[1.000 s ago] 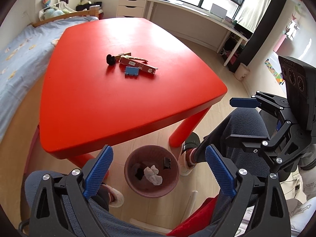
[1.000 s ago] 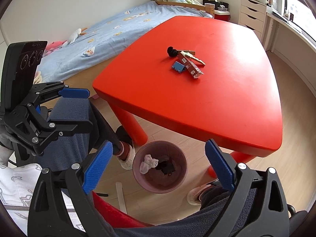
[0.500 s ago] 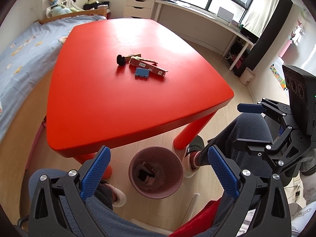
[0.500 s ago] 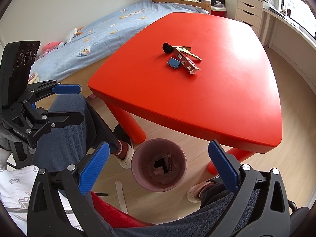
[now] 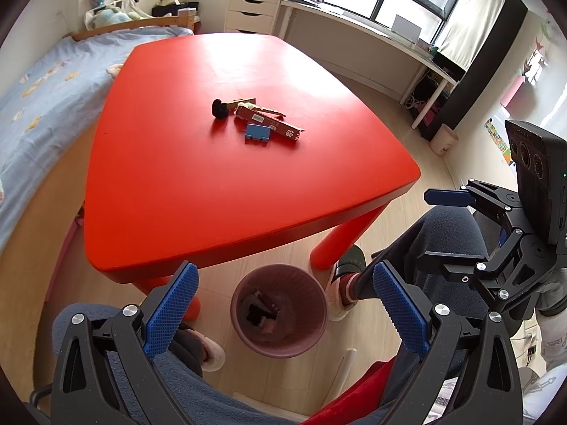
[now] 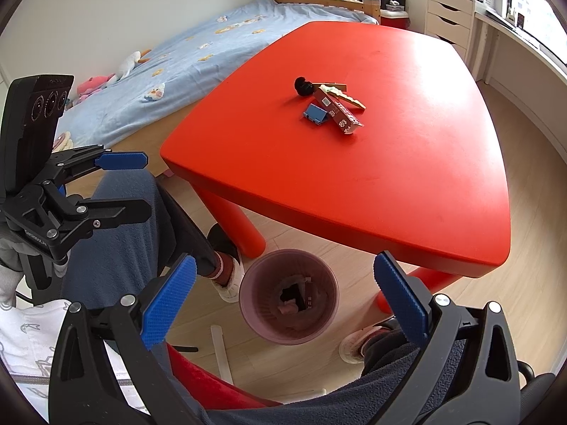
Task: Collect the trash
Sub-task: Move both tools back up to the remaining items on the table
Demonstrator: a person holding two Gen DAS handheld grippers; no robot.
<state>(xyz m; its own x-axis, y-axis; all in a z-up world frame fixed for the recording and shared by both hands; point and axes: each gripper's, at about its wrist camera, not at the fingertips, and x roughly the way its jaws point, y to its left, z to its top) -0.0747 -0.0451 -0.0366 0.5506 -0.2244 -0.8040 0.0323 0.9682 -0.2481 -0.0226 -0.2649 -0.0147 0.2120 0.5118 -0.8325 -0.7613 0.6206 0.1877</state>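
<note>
Both grippers hang low in front of the seated person, above the pink wastebasket [image 5: 279,310] on the floor at lower centre of each frame, just off the near edge of the red tabletop [image 5: 198,191]. The left gripper [image 5: 283,313] is spread wide with nothing between its blue pads, and so is the right gripper [image 6: 283,304]. That looks like the pose of a drop-off point, since the basket already holds a few dark and pinkish scraps.

The remaining trash sits in one small cluster at upper centre of the tabletop, well apart from either gripper: a black round piece [image 5: 220,107], a blue clip-like piece [image 5: 257,132], and a long red carton [image 5: 271,124] with pale sticks [image 6: 342,97] resting across it. In the left wrist view the carton's long axis runs from upper left to lower right, its far end beside the black piece.
</note>
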